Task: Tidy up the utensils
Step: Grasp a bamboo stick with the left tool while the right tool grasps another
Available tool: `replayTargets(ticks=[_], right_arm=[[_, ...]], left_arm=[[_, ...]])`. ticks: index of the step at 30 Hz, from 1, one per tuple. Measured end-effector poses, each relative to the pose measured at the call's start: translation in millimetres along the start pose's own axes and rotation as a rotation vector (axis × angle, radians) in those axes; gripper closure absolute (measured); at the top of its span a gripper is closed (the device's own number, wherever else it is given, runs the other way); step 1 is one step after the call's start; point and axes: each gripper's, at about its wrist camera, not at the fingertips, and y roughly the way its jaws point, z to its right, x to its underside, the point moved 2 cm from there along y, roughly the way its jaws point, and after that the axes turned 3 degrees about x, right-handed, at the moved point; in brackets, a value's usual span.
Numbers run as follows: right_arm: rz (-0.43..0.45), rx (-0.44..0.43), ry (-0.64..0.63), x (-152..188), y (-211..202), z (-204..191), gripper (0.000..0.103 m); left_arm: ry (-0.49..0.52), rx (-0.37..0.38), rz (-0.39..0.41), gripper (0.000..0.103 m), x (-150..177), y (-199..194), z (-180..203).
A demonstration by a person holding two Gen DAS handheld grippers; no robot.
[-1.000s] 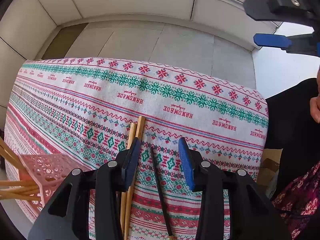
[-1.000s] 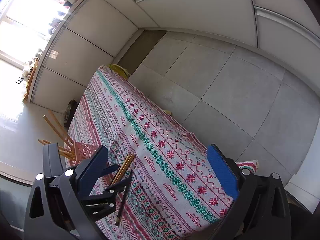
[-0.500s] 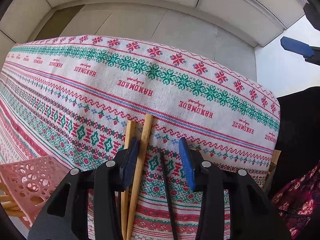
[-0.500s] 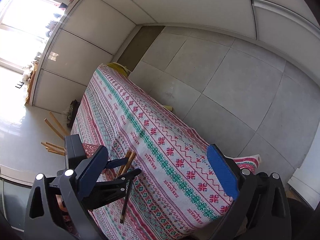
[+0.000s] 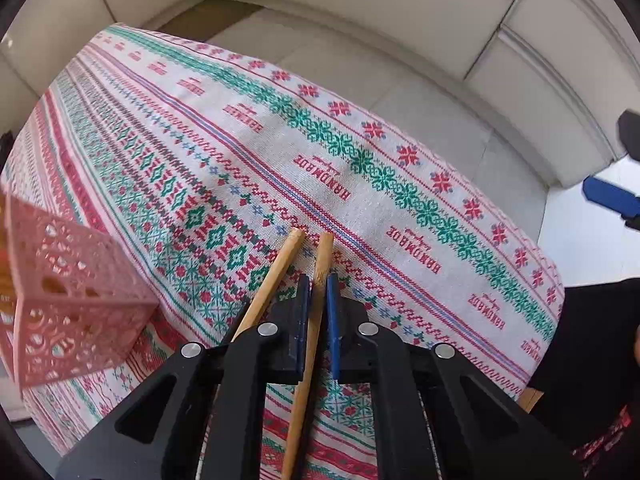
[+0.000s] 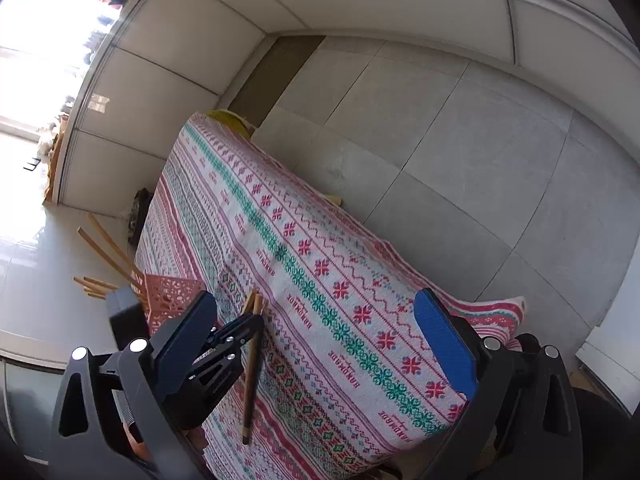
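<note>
A: Nearest first, L cam?
B: Left gripper (image 5: 318,300) is clamped onto one wooden chopstick (image 5: 310,344). Blue pads pinch it on both sides, the stick runs up between them and its blunt end pokes out past the tips.
A: 2nd stick?
B: Second chopstick (image 5: 272,276) lies just beside it, on the left of the jaws and outside the grip. It's angled a bit, so the two ends fan apart over the cloth.
A: R side?
B: Right gripper (image 6: 316,340) is wide open, nothing btwn the pads, just hanging above the tablecloth (image 6: 340,280). Its cam shows the left gripper low at left, pinching the stick approx at its upper third, w/ the far length trailing down along the cloth.
A: Is the held stick off the table?
B: Can't tell; it sits v. close to the fabric either way.
A: Holder?
B: Pink lattice basket (image 5: 68,300) stands on the cloth left of the left gripper, near but not touching it. In the right cam several more chopsticks (image 6: 108,256) stick out of it, leaning away to the left.
A: Further back?
B: Patterned red/green cloth reading "HANDMADE" covers the whole table. Beyond that is grey tiled floor (image 6: 440,140) and pale wall panels. A dark sleeve (image 5: 592,340) of the person shows at the right edge of the L cam.
</note>
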Motion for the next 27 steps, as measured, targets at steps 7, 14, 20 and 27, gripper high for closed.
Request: replayTargets(ticks=[7, 14, 20, 27], right_arm=[[-0.138, 0.009, -0.013, 18, 33, -14, 0.007], [-0.247, 0.013, 0.005, 37, 68, -36, 0.008], [-0.333, 0.041, 0.108, 48, 99, -68, 0.036], [-0.364, 0.176, 0.189, 48, 133, -106, 0.058]], left_arm=[[-0.117, 0.038, 0.240, 0.096, 42, -85, -5], [-0.230, 0.014, 0.471, 0.096, 97, -154, -10], [-0.257, -0.017, 0.631, 0.096, 131, -201, -10], [-0.306, -0.011, 0.787, 0.096, 166, -246, -24]])
